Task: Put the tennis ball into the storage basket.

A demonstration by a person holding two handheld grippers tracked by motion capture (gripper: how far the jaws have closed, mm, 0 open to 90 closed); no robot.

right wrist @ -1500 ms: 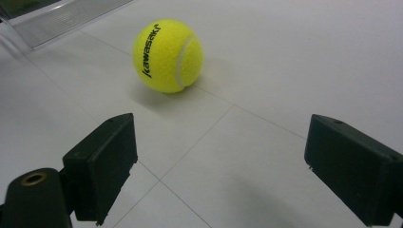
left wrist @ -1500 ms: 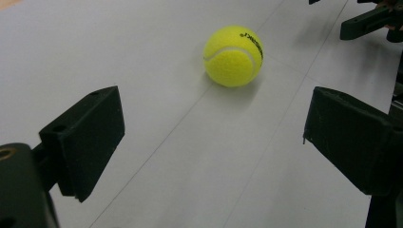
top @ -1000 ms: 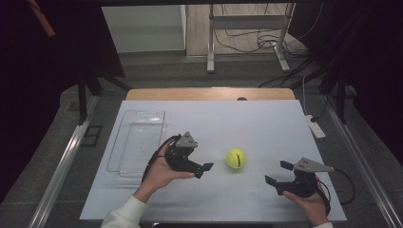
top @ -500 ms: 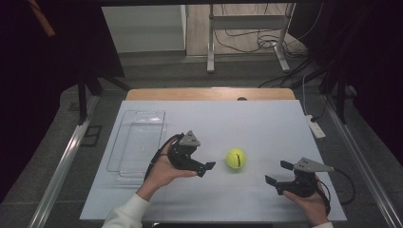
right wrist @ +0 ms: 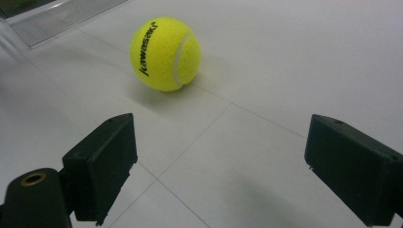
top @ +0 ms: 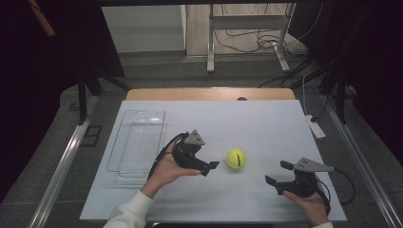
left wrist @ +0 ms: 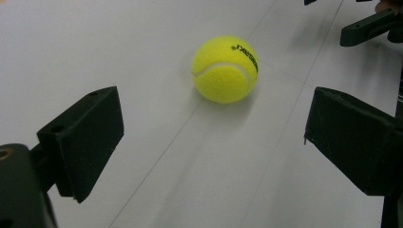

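Note:
A yellow tennis ball [top: 236,158] with black lettering rests on the white table [top: 266,123], between the two grippers. My left gripper [top: 210,162] is held just left of the ball, open and pointing at it. In the left gripper view the ball [left wrist: 224,69] lies a short way beyond the spread jaws of that gripper [left wrist: 214,142], untouched. My right gripper [top: 278,172] sits near the front right of the table, open, aimed left toward the ball. In the right gripper view the ball [right wrist: 165,53] is farther off, ahead and left of the open gripper [right wrist: 218,166].
A clear plastic tray [top: 138,142] lies on the left part of the table, and its edge [right wrist: 62,16] shows behind the ball. A white power strip [top: 316,127] sits at the table's right edge. The right gripper's jaw [left wrist: 370,26] shows beyond the ball.
My left gripper has edged slightly to the right, closer to the ball. The ball and the right gripper have stayed where they were.

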